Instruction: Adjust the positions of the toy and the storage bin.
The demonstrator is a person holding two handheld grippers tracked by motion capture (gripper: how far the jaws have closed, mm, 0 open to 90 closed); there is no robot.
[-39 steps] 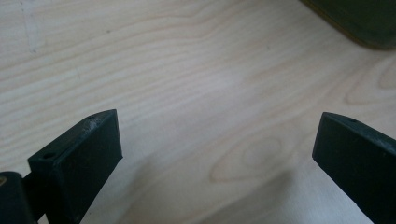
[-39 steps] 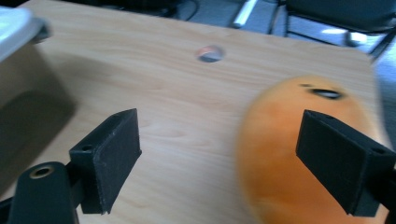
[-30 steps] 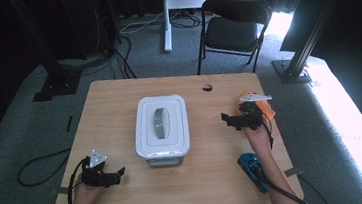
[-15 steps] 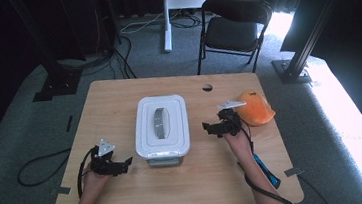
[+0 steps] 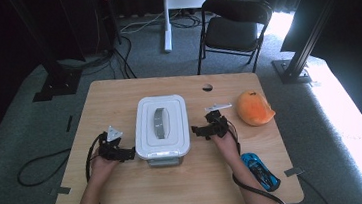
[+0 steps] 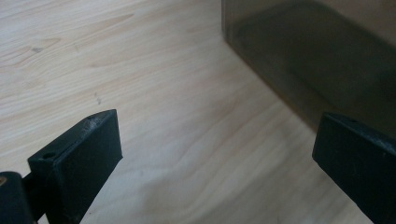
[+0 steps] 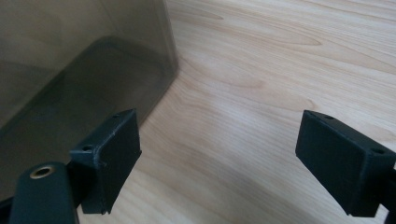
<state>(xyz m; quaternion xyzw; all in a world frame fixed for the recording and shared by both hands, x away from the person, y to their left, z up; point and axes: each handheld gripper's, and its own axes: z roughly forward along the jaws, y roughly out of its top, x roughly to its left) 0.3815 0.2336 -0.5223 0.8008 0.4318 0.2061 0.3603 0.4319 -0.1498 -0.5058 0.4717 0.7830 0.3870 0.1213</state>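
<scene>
Both grippers stand with their jaws spread wide and nothing between them. From the high view, the left gripper (image 5: 129, 153) is just beside the left wall of the white lidded box (image 5: 163, 129), near its front corner, and the right gripper (image 5: 198, 131) is just beside the right wall. Whether the jaw tips touch the box I cannot tell. The box sits at the middle of the wooden table (image 5: 118, 98), with its lid on and a grey handle (image 5: 160, 122) along the top.

In the left gripper view, the smoky see-through wall of the box (image 6: 317, 60) fills the upper right, and bare wood lies between the two black jaws. In the right gripper view, the same kind of wall (image 7: 79, 60) is at the upper left, close behind one jaw.

Farther out, an orange cap (image 5: 253, 108) lies on the table to the right of the right gripper, apart from it. A blue toy car (image 5: 260, 170) lies near the front right edge, beside the person's right forearm. Behind the table stands a black folding chair (image 5: 234, 26).
</scene>
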